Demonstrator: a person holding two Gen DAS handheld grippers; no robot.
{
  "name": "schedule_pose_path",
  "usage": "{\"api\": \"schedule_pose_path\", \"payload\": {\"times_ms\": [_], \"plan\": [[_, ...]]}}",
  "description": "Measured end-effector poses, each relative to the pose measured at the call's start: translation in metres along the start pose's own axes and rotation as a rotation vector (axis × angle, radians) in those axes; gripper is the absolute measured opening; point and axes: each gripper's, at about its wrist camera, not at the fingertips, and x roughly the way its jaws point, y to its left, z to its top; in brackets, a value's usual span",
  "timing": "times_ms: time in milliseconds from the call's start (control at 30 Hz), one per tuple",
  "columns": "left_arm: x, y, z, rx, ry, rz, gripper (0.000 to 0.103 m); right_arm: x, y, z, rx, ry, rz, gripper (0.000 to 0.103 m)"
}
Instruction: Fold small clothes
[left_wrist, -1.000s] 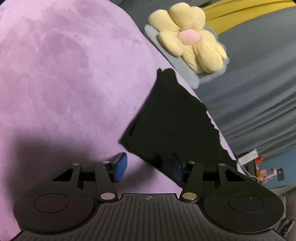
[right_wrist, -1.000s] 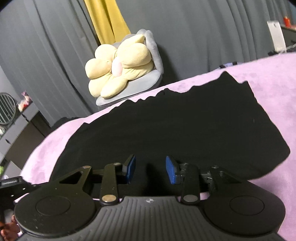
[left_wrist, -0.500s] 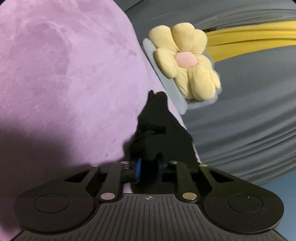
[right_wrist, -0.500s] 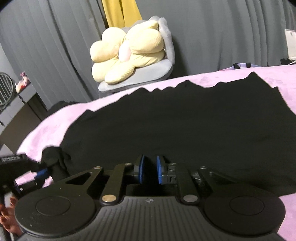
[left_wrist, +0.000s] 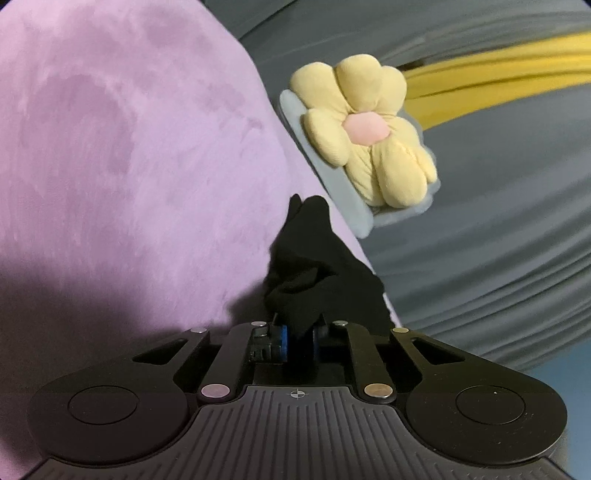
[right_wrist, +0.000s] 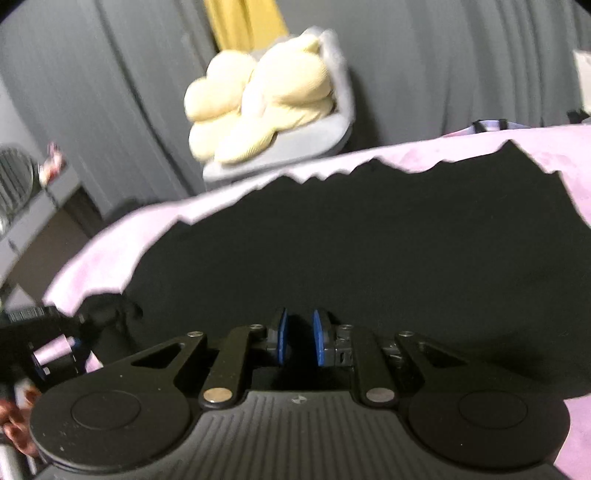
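While a bunched corner of the black garment (left_wrist: 314, 273) is pinched in the left claw (left_wrist: 301, 338), the cloth is spread over the purple bed (left_wrist: 122, 155).
In the right wrist view the garment (right_wrist: 369, 251) lies flat across the bed (right_wrist: 110, 240), reaching near its far edge; the right claw (right_wrist: 298, 338) is held narrow over its near hem, and whether cloth is caught cannot be told. A yellow flower cushion (left_wrist: 369, 129) is propped on a grey pad beyond the far edge, before grey curtains (right_wrist: 110, 92).

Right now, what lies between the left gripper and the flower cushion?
In the left wrist view, the left gripper pinches the bunched black garment; beyond it only a purple bedspread strip, then the flower cushion.
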Motion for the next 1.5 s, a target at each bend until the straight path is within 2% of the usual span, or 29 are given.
{"api": "schedule_pose_path", "payload": {"times_ms": [100, 167, 267, 400, 500, 567, 667, 733, 833, 867, 933, 1033, 1067, 1100, 1167, 1233, 1267, 1300, 1367, 1433, 1500], "plan": [[-0.001, -0.016, 0.002, 0.073, 0.005, 0.052, 0.013, -0.015, -0.023, 0.003, 0.059, -0.030, -0.023, 0.015], [-0.002, -0.037, -0.002, 0.190, -0.004, 0.105, 0.012, -0.026, -0.039, 0.004, 0.096, -0.047, -0.037, 0.015], [-0.001, -0.077, -0.017, 0.391, -0.005, 0.144, 0.012, -0.038, -0.060, 0.006, 0.151, -0.069, -0.053, 0.015], [0.018, -0.138, -0.060, 0.660, 0.024, 0.111, 0.012, -0.047, -0.075, 0.010, 0.204, -0.092, -0.059, 0.016], [0.040, -0.164, -0.097, 0.748, 0.099, 0.042, 0.011, -0.051, -0.080, 0.012, 0.206, -0.104, -0.064, 0.016], [0.058, -0.169, -0.124, 0.794, 0.167, 0.026, 0.012, -0.055, -0.084, 0.013, 0.203, -0.102, -0.065, 0.016], [0.071, -0.158, -0.150, 0.785, 0.240, 0.005, 0.015, -0.058, -0.087, 0.012, 0.187, -0.091, -0.066, 0.016], [0.067, -0.147, -0.159, 0.796, 0.255, -0.008, 0.019, -0.058, -0.088, 0.012, 0.181, -0.073, -0.057, 0.016], [0.047, -0.138, -0.151, 0.741, 0.275, -0.024, 0.037, -0.055, -0.086, 0.013, 0.182, -0.049, -0.021, 0.017], [0.036, -0.134, -0.146, 0.700, 0.274, -0.036, 0.042, -0.053, -0.086, 0.013, 0.191, -0.044, 0.000, 0.021], [0.013, -0.127, -0.127, 0.636, 0.206, -0.074, 0.049, -0.049, -0.085, 0.013, 0.229, -0.037, 0.059, 0.030], [-0.001, -0.117, -0.103, 0.565, 0.077, -0.006, 0.050, -0.038, -0.080, 0.013, 0.295, -0.007, 0.145, 0.041], [0.000, -0.112, -0.096, 0.538, 0.057, 0.019, 0.051, -0.031, -0.078, 0.013, 0.320, 0.008, 0.168, 0.048], [0.003, -0.105, -0.090, 0.504, 0.053, 0.054, 0.050, -0.025, -0.076, 0.012, 0.335, 0.023, 0.179, 0.057], [0.010, -0.093, -0.088, 0.460, 0.067, 0.070, 0.051, -0.009, -0.073, 0.009, 0.356, 0.068, 0.171, 0.059], [0.018, -0.087, -0.094, 0.446, 0.102, 0.046, 0.051, 0.000, -0.069, 0.006, 0.364, 0.088, 0.164, 0.060], [0.023, -0.086, -0.098, 0.439, 0.128, 0.032, 0.051, 0.000, -0.067, 0.006, 0.355, 0.081, 0.165, 0.053], [0.029, -0.084, -0.101, 0.430, 0.156, 0.022, 0.052, 0.000, -0.066, 0.006, 0.347, 0.071, 0.182, 0.031], [0.037, -0.086, -0.105, 0.437, 0.159, 0.030, 0.054, 0.002, -0.067, 0.006, 0.368, 0.083, 0.221, 0.013], [0.037, -0.089, -0.105, 0.470, 0.155, 0.050, 0.054, 0.001, -0.072, 0.006, 0.394, 0.082, 0.241, 0.010], [0.035, -0.092, -0.104, 0.476, 0.157, 0.052, 0.058, -0.004, -0.081, 0.005, 0.474, 0.062, 0.319, 0.009]]}}
